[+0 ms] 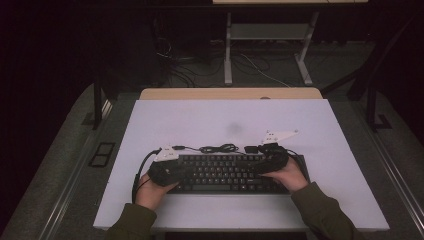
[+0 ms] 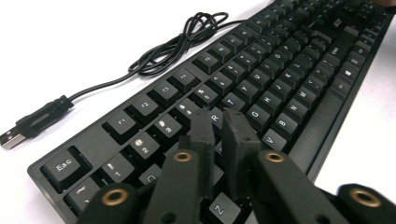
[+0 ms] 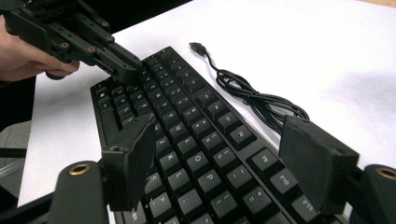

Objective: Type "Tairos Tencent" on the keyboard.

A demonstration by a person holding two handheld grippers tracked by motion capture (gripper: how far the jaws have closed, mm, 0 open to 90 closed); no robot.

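Two grippers hovered over the keyboard (image 1: 227, 172): the left gripper (image 2: 219, 135), jaws pinched together, was pressing keys near its Esc end; the right gripper (image 3: 224, 158) gaped wide, probably needing closing first.

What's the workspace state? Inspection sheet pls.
Surface: white table, faint smudge near middle.
Job's things: black keyboard at near edge.
Clutter: nothing seen.
Grippers: left gripper jaws almost together, tips down among the left-end keys; right gripper jaws wide apart above right end.
Cables: keyboard's cable bundled loose behind it, USB plug unplugged on table; gripper cable at left.
Surroundings: dark floor, desk legs, floor wires behind table.
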